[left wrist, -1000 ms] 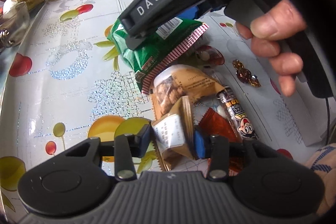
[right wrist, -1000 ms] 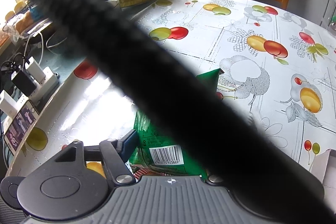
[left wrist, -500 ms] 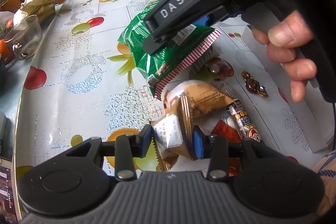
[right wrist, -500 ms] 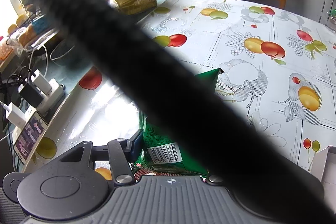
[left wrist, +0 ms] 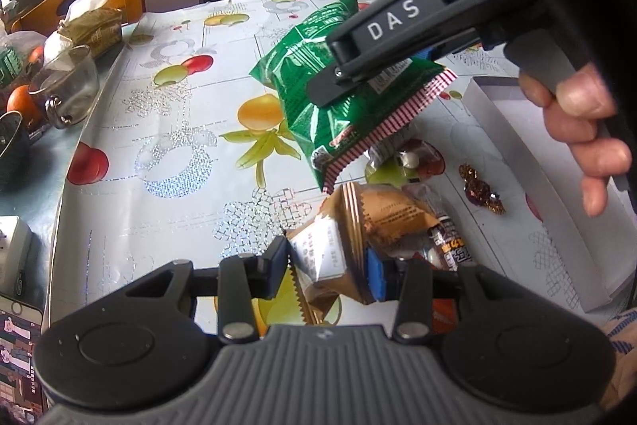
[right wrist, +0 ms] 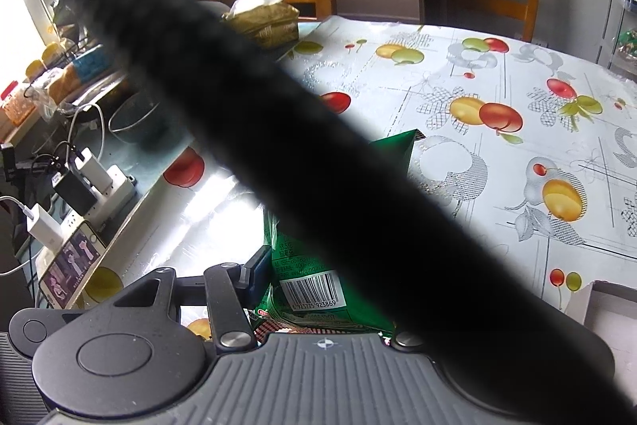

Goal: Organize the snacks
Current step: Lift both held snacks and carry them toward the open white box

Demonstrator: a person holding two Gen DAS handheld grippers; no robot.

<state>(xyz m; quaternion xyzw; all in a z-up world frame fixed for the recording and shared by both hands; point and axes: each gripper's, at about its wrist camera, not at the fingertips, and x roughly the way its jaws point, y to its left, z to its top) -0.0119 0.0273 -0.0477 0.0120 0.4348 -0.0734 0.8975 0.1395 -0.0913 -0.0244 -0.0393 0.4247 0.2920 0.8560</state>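
Observation:
My left gripper point(left wrist: 326, 265) is shut on a small brown snack packet point(left wrist: 318, 253) with a white label, held a little above the pile of snacks on the fruit-print table point(left wrist: 179, 186). In the left wrist view, my right gripper point(left wrist: 358, 78) is shut on a green snack bag point(left wrist: 314, 98) with a red-striped edge, which hangs tilted clear of the table. In the right wrist view the green bag point(right wrist: 306, 285) sits at the gripper point(right wrist: 324, 277), against the left pad; the right finger is hidden by a black strap point(right wrist: 278, 114).
A second brown packet point(left wrist: 394, 218), a sausage snack point(left wrist: 450, 241), a red packet point(left wrist: 442, 313) and gold-wrapped candies point(left wrist: 481, 190) lie under the grippers. At the right stands a white box point(left wrist: 557, 194). A glass cup point(left wrist: 67, 86) and a tissue pack point(left wrist: 95, 26) are at the left edge.
Both grippers have risen, and more of the room shows. The green bag has come up off the pile, and the brown packet has lifted with the left gripper.

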